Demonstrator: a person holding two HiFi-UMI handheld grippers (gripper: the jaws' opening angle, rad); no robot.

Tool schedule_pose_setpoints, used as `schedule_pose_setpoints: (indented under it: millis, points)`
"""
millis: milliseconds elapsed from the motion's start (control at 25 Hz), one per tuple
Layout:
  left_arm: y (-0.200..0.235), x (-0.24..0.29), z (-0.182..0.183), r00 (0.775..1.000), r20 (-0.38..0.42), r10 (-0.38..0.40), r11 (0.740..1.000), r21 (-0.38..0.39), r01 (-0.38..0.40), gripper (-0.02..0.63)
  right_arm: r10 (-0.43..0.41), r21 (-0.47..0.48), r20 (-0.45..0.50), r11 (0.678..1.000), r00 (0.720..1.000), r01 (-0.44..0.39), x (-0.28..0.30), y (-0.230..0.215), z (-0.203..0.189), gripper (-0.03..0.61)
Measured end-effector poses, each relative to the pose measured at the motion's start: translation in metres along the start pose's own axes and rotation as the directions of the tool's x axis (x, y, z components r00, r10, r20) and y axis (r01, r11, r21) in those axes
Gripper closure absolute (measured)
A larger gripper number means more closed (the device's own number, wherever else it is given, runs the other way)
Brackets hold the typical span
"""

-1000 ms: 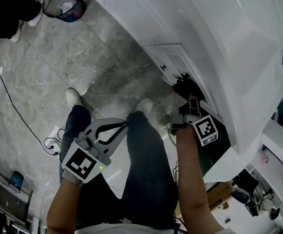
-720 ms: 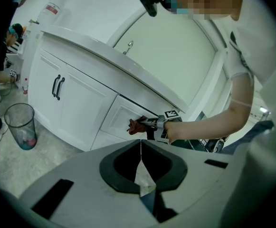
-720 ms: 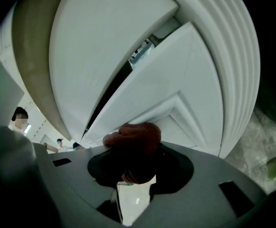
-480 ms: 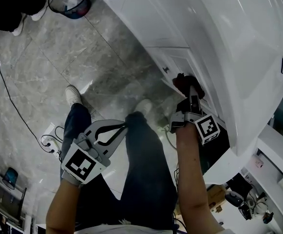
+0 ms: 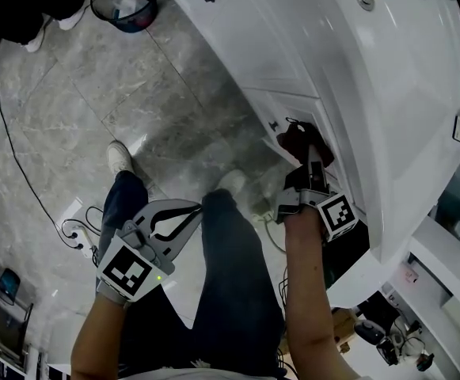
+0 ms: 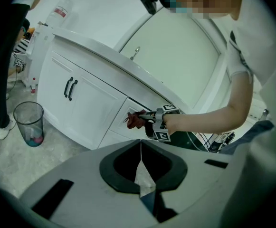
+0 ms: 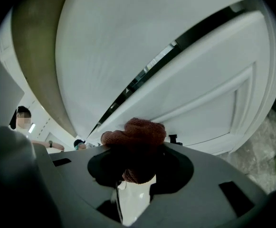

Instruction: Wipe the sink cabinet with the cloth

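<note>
Right gripper view: the right gripper has its jaws pinched on the dark red cloth, and the wad bulges out ahead of the fingertips and over their top edge. The cloth looks pressed against the white drawer front of the sink cabinet, just beside the small black drawer handle. Risk: on a sideways stroke the wad could snag on that handle and pull out of the pinch. If the gripper tilts, bare jaw tips could scrape the paint, since the cloth only partly covers them. The left gripper has its jaws pressed together on nothing, low near the person's leg, well apart from the cabinet.
</note>
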State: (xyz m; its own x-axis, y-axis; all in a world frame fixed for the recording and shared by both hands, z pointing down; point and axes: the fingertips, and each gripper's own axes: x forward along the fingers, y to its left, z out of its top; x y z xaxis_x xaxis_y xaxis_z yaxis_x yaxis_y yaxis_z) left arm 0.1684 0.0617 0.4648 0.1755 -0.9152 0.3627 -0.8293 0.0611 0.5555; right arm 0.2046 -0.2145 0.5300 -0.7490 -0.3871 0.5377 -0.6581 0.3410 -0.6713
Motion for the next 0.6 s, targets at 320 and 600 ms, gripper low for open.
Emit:
schedule_pose_setpoints:
  millis: [320, 600]
  points:
    - [0.016, -0.01, 0.004, 1.0, 0.016, 0.025, 1.0, -0.009, -0.024, 0.601, 0.009, 0.029, 0.009, 1.0, 1.0, -0.01, 0.035, 0.01, -0.006, 0.436]
    - [0.029, -0.011, 0.001, 0.999, 0.011, 0.036, 0.999, 0.001, -0.036, 0.601, -0.025, 0.105, 0.021, 0.994, 0.999, 0.023, 0.062, -0.012, -0.026, 0.436]
